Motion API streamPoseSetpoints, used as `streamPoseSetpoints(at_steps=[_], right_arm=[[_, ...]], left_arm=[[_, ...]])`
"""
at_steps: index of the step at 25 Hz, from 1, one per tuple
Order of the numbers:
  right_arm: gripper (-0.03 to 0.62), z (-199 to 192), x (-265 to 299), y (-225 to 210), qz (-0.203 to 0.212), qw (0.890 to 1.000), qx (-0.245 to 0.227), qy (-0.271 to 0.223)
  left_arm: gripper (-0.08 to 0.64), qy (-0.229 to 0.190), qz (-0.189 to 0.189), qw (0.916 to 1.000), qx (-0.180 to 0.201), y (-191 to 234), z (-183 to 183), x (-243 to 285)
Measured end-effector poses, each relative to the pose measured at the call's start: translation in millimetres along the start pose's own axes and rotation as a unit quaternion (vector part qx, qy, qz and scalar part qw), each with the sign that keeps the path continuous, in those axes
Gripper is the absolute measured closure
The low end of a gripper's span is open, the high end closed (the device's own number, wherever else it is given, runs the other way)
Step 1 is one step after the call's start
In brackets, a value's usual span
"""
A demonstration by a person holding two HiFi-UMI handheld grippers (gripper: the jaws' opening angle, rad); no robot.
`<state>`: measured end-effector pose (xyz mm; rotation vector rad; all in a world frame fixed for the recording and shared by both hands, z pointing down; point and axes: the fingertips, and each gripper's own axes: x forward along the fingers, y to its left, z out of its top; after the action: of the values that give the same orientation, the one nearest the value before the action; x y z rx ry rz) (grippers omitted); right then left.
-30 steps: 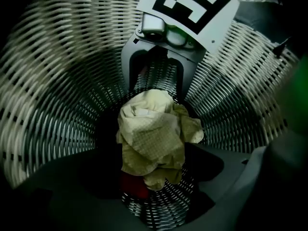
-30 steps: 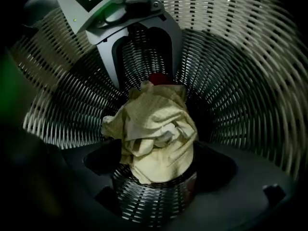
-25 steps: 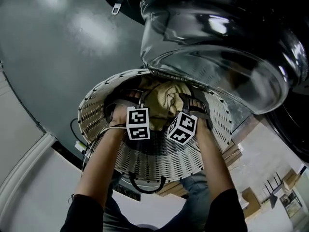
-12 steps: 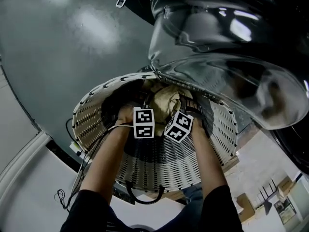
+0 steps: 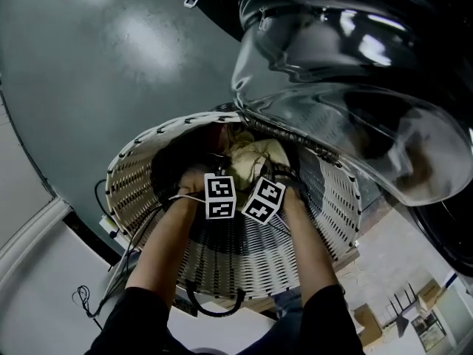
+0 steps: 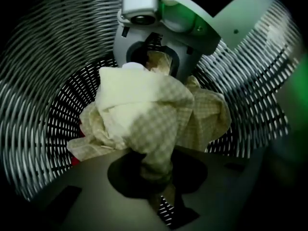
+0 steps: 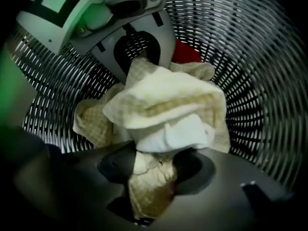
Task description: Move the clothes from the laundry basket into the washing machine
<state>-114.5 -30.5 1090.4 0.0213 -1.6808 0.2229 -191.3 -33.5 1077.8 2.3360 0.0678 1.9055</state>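
Starting on the left: my left hand-held gripper (image 6: 156, 171) is down inside the laundry basket (image 5: 133, 183), and its jaws have just been closing. They now pinch a narrow fold of the checked cloth (image 6: 144, 109), which is squeezed thin between them.

In the middle, the cloth sits bunched at the bottom of the basket, cream and pale yellow, between the two tools.

Over to the right, my right hand-held gripper (image 7: 151, 177) points straight down into the same bundle. Its jaws have also just been closing, and they're clamped on a thicker wad of the cloth. Further right and above, the washing machine's glass door (image 5: 347, 109) hangs open over the far rim of the basket.

I'd say this is the pick-up step, with both grips just made and nothing lifted yet. The next move is a straight pull upward with both hands together, to clear the rim. Then I swing under that door towards the drum, watching for trailing corners that could snag on the wicker.

By my count there are two hand-held grippers and one basket. There's one checked bundle, though I can't tell whether it's a single piece or several. One red item (image 7: 185, 52) peeks out beneath it, and there's one door.
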Motion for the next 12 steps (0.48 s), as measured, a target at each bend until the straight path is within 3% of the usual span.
streamPoseSetpoints(at_steps=[4, 12], right_arm=[[0.469, 3, -20, -2, -0.001, 1.0, -0.006, 0.0], [0.503, 17, -104, -11, -0.028, 0.999, 0.012, -0.033]], left_arm=[[0.48, -0.012, -0.01, 0.9998, -0.012, -2, 6, -20], [0.485, -0.047, 0.012, 0.9961, -0.074, 7, 25, -105]])
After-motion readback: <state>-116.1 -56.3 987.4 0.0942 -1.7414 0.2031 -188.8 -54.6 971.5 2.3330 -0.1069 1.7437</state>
